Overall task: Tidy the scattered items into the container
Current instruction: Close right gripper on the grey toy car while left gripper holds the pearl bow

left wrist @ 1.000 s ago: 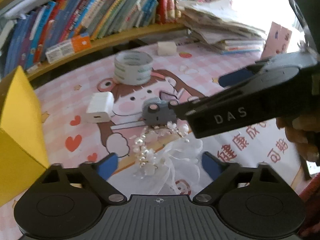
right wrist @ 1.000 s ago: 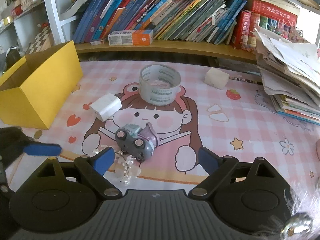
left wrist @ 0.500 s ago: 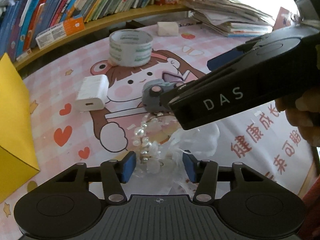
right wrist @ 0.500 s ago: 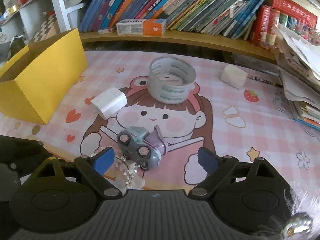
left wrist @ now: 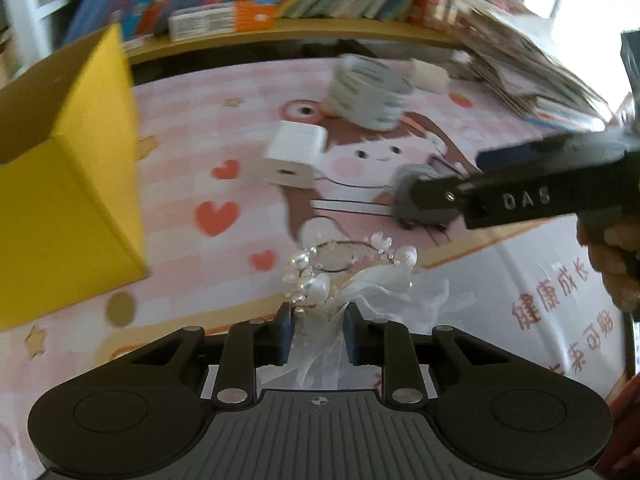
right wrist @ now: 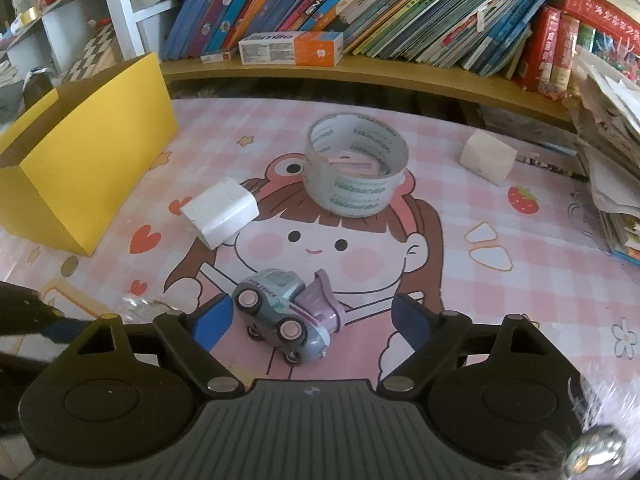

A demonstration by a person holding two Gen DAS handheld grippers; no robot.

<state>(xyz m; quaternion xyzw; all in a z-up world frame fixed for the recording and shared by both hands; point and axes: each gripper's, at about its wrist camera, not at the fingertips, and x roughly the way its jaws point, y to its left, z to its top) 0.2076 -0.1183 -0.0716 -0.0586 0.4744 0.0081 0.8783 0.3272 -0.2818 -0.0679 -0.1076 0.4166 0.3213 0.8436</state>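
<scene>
The pearl hair ornament [left wrist: 320, 280] sat low in the left view's centre, its white gauze pinched between the pressed-together pads of the left gripper [left wrist: 316, 336], whose jaws had just been closing. Best to lift clear before swinging toward the yellow box [left wrist: 68, 184] at upper left. The right gripper [right wrist: 312, 320], spread but narrowing, straddled the toy car [right wrist: 280, 312] without touching it. Beyond, on the pink cartoon-printed worktop [right wrist: 520, 300], lay a charger [right wrist: 220, 212] and tape roll [right wrist: 356, 164]; bookshelves [right wrist: 360, 8] behind.
</scene>
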